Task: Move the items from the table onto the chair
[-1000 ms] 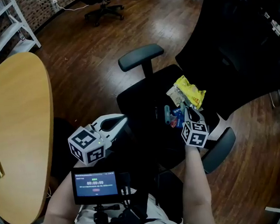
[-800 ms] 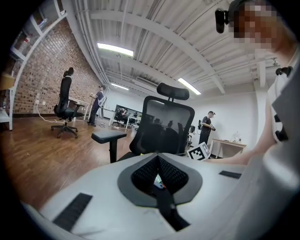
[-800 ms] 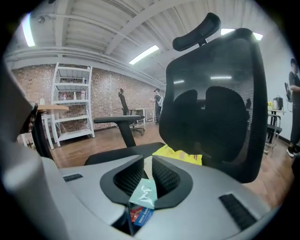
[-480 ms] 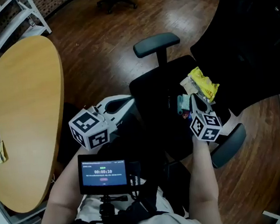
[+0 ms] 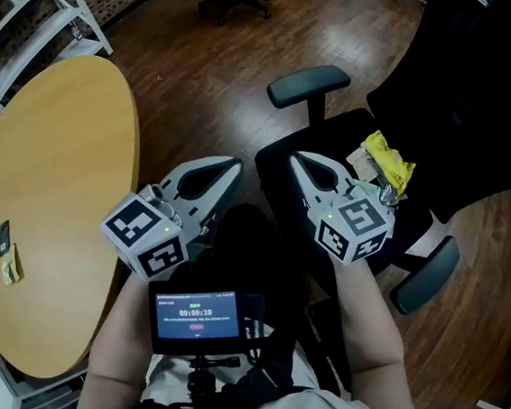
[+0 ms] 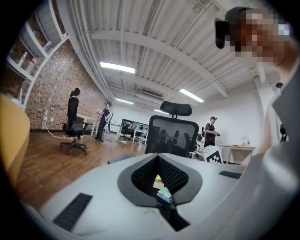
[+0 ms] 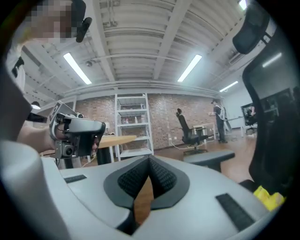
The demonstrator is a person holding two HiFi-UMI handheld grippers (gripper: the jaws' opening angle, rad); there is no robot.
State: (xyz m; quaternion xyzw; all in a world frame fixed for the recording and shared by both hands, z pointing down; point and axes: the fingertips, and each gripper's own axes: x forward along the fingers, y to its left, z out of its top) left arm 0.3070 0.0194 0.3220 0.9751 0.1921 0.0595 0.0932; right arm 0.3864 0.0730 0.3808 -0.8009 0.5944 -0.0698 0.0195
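Between trips: in the head view, I hold the left gripper (image 5: 233, 166) and the right gripper (image 5: 293, 159) level and side by side above my lap. Both have their fingers closed on nothing. The right one's fingers have just been closing, with no item between them. A yellow snack packet (image 5: 389, 163) and a pale wrapper (image 5: 358, 163) beside it lie on the seat of the black office chair (image 5: 343, 133). Two small items (image 5: 6, 252) sit alone near the left edge of the wooden table (image 5: 60, 156), well apart from both grippers. I judge one delivery to the chair complete and a fetch from the table next. That calls for swinging left, opening the fingers and pinching up those flat little pieces. The left gripper view faces the chair's mesh back. Through the slit behind its closed fingers it shows a scrap of yellow and teal, which I take for the pile on the seat. It also shows people (image 6: 72, 105) standing across the room, unseen from above. The right gripper view faces the table's rim and a white shelf rack (image 7: 132, 123). It catches the left gripper from the front and has the yellow snack packet at its lower right corner.
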